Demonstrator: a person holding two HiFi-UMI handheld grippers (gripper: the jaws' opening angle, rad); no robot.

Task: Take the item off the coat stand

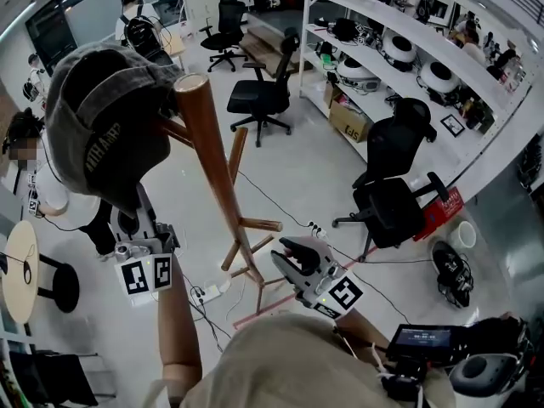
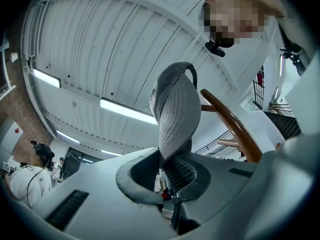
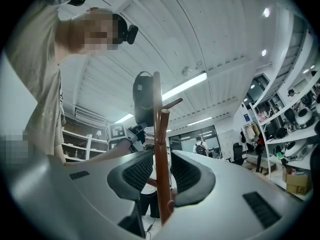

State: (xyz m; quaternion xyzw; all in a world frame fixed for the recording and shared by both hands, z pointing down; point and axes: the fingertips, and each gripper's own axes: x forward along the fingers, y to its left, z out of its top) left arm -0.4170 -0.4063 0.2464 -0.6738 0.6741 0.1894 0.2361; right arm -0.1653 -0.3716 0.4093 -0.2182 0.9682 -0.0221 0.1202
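While we work at the coat stand (image 1: 212, 168), our left claw (image 2: 167, 171) is pinched together on the stitched brim of the grey cap (image 1: 98, 126), since the brim is the 1 stiff edge that gives a firm hold for lifting. The cap sits high on the stand, its crown against the upper peg (image 1: 174, 130) just beside the rounded pole top; we cannot tell whether it has cleared that peg. Our right claw (image 3: 160, 174) is lower down, and its 2 jaws appear closed on a wooden rod of the stand, which fills the gap between the pads. We judge this hold is there to steady the stand so it does not tip as the cap comes away. Pale lettering runs along the cap's side, too small to read. Each claw carries black-and-white square markers (image 1: 146, 274), and a red box (image 1: 442, 211) on the floor (image 1: 306, 177) bears print we cannot make out.
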